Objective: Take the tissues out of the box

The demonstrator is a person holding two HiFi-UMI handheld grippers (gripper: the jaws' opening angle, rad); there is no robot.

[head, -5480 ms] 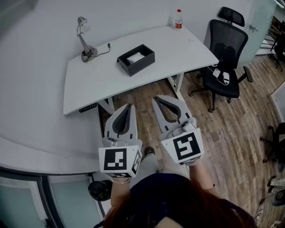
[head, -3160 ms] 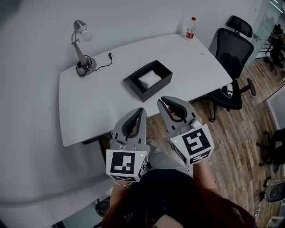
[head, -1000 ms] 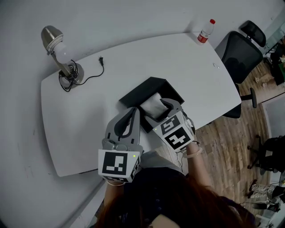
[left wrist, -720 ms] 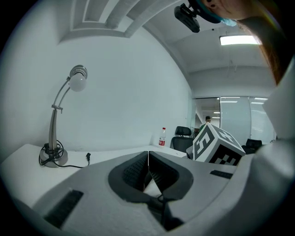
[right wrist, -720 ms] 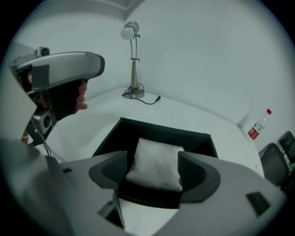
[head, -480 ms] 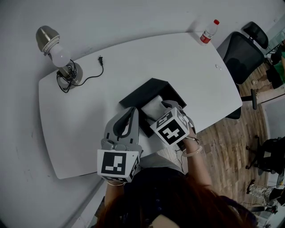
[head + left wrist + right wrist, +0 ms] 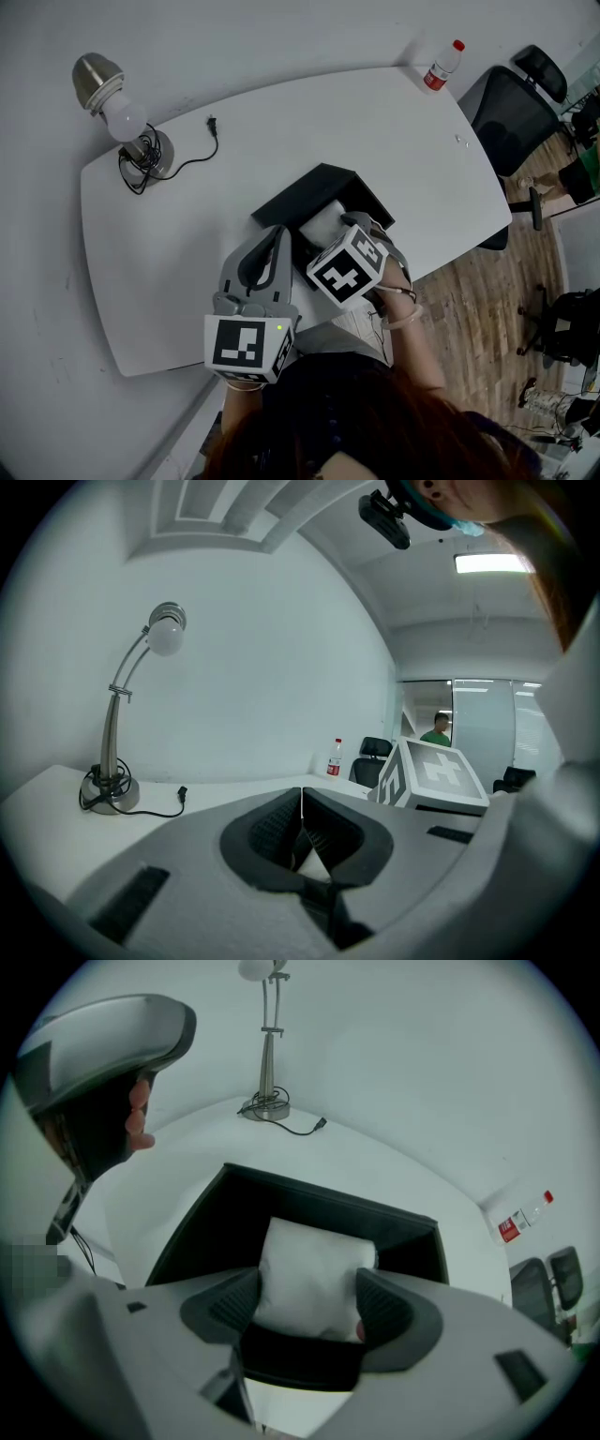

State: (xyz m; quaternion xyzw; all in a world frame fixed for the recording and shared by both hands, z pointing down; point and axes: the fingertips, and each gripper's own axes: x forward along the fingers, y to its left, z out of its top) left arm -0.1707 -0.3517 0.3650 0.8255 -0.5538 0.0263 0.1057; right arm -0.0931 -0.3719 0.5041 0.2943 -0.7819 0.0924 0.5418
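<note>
Right gripper (image 7: 309, 1299) clamped on the tissues (image 7: 314, 1260) inside the black box (image 7: 302, 188)
The white desk (image 7: 422, 141) holds the box mid-desk, with a lamp (image 7: 122, 112) at 10 o'clock. The left gripper (image 7: 301, 810), jaws pressed together and empty, hovers at the box's 7 o'clock.

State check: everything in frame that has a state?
Box: open top.
Tissues: inside box, gripped.
Left gripper: shut, empty.
Right gripper: shut on tissues.
Lamp: upright, unplugged.
Bottle: upright, capped.
</note>
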